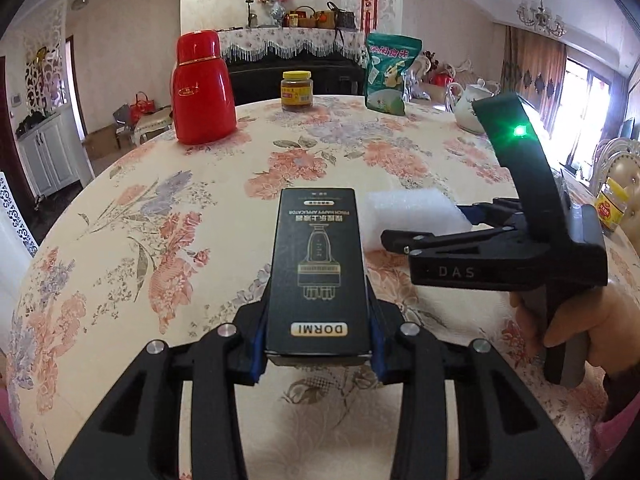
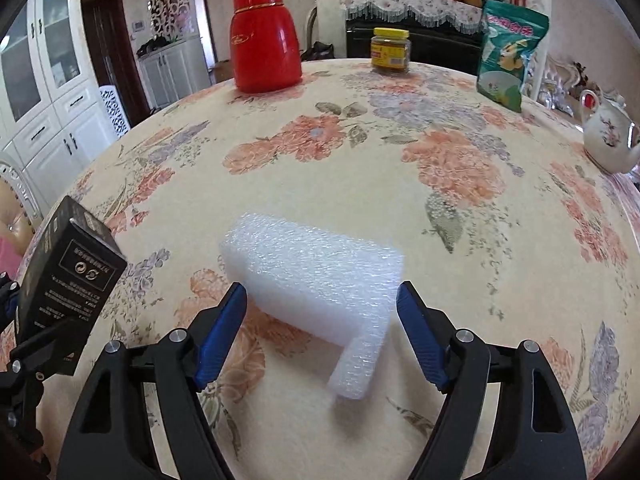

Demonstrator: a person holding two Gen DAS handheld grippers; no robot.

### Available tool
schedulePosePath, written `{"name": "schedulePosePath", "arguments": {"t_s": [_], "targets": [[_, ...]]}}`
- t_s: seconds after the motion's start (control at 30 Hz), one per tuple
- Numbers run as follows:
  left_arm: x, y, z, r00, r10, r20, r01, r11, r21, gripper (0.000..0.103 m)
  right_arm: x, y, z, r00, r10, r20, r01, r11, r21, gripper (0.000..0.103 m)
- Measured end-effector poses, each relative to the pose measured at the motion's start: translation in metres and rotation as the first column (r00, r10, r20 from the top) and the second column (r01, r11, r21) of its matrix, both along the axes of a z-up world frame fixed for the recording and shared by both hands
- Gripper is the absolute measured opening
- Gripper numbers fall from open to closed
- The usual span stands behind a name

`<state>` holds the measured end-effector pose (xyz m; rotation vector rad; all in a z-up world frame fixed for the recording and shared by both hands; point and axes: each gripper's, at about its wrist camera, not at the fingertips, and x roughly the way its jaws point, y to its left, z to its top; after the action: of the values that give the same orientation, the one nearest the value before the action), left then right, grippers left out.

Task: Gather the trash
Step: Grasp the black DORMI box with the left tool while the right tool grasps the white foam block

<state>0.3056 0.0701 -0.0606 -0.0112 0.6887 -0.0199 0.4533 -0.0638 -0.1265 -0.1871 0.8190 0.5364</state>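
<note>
Left wrist view:
- Left gripper (image 1: 318, 354): its two blue pads are clamped on the flanks of one black carton (image 1: 318, 276), which juts forward above the flowered tablecloth (image 1: 132, 240).
- Carton lettering, seen upside down: "DORMI" in gold at the near end, a line drawing of an applicator, and "HAPPY APPLICATOR" among small print that is otherwise too fine to read.
- Right gripper (image 1: 424, 228): enters from the right, held by one hand (image 1: 560, 320); its body is stamped "DAS" and carries one lit green lamp. Its fingers reach along one white foam wrap (image 1: 412, 216) lying on the cloth just right of the carton.
- At the far edge of the table: one red flask (image 1: 202, 88) with a small gold emblem, one yellow-lidded jar (image 1: 297, 92) with a yellow label, one green snack bag (image 1: 390, 74) with Chinese characters, and one white teapot (image 1: 476, 104). A second yellow-labelled jar (image 1: 610, 208) stands at the right margin.

Right wrist view:
- Right gripper (image 2: 322, 320): its jaws stand apart, one blue pad on either side of the foam wrap (image 2: 316, 280); the left pad sits at the foam's edge, and no squeeze is visible.
- Black carton (image 2: 66, 280) at the left margin, tilted, showing two round recycling marks above fine print that is unreadable.
- Flask (image 2: 266, 44), jar (image 2: 390, 50), snack bag (image 2: 508, 54) and teapot (image 2: 608, 140): one of each.
</note>
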Motion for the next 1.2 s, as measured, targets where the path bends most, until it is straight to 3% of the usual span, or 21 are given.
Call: {"name": "schedulePosePath", "arguments": {"t_s": [0.2,0.53,0.8,1.2], "targets": [[-0.003,0.003,-0.002,1.000,-0.001,0.010,0.001,1.000,0.009,0.038,-0.022,0.008,0.010,0.994,0.001,0.105,0.002,1.000,-0.027,0.061],[-0.007,0.010,0.001,1.000,0.005,0.030,-0.005,1.000,-0.004,0.038,-0.036,-0.011,0.015,0.994,-0.092,0.051,0.090,0.995,0.036,0.061],[-0.016,-0.002,0.011,0.999,-0.012,0.045,0.011,1.000,0.020,0.038,-0.085,-0.037,0.027,0.988,-0.146,0.044,0.143,0.988,0.065,0.062],[-0.104,-0.024,0.040,0.993,-0.065,0.103,0.062,0.997,0.039,0.038,-0.173,-0.082,0.047,0.973,-0.224,0.054,0.208,0.956,0.205,0.062]]}}
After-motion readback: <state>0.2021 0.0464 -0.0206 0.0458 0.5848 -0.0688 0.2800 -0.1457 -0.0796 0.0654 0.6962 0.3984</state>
